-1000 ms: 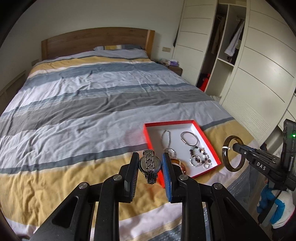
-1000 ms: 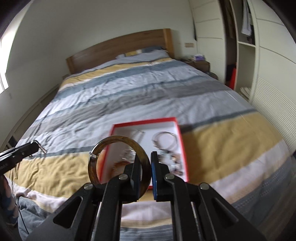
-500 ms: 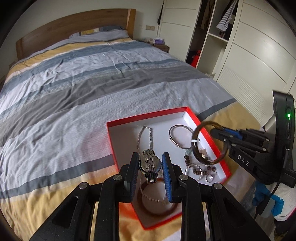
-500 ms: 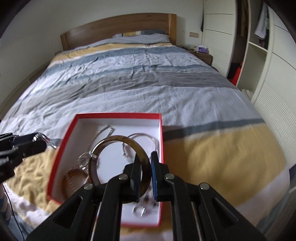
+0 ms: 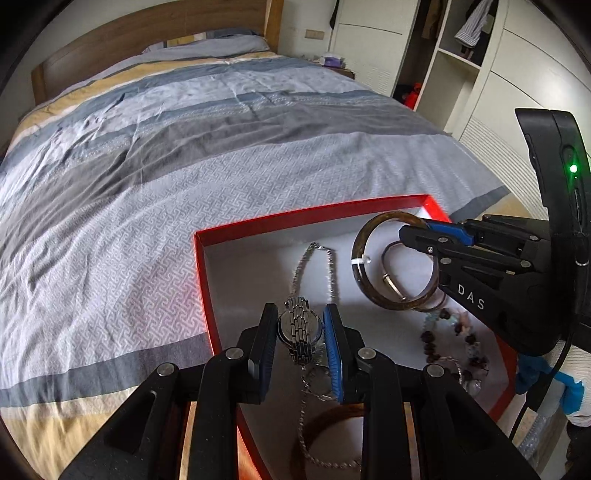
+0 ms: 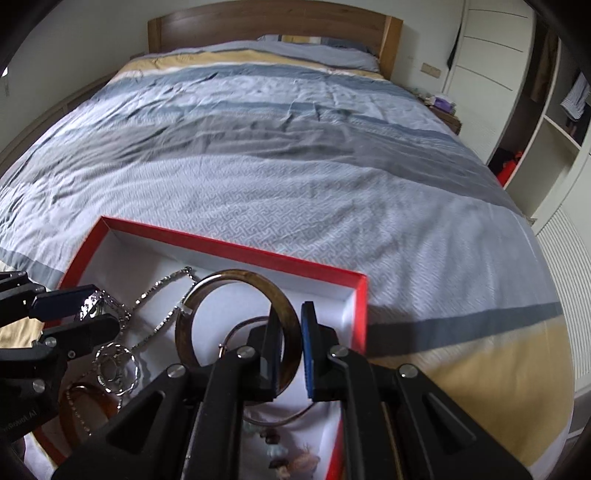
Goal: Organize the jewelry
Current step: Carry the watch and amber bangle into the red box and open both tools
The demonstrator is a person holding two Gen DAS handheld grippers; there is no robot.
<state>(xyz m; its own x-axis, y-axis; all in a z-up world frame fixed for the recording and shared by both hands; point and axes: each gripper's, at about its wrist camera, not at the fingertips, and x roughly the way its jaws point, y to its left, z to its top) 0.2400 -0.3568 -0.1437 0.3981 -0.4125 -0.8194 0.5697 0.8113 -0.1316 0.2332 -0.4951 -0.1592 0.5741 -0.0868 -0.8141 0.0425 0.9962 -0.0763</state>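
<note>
Plainly, both my claws were loaded and hanging over the box. Nearest to me, my left gripper (image 5: 300, 338) was clamped on a steel watch (image 5: 297, 329), the pads squeezing the case from either side so the link band hung free below — a hold that, I judged, would let the watch be lowered flat without the band snagging. Under it, inside the red box (image 5: 201, 266), an amber bangle (image 5: 328, 413) and a silver chain necklace (image 5: 314, 273) already lay on the white floor, the chain running up the middle of the box.

A little further across, my right gripper (image 6: 288, 345) was pinched tight on the rim of a dark brown bangle (image 6: 236, 280), gripping just one side of the ring so the hoop stood upright and clear of the pads. It hovered over a thin metal bracelet (image 5: 389, 273) on the right half of the box, with a beaded bracelet (image 5: 448, 339) nearer the front edge. I reckoned that side was chosen because the rings were gathered there, leaving the left half for the watch.

Beyond the box stretched the striped duvet (image 5: 221, 147), then the wooden headboard (image 6: 266, 22) — and the wardrobe (image 5: 461, 55) off to the right.
</note>
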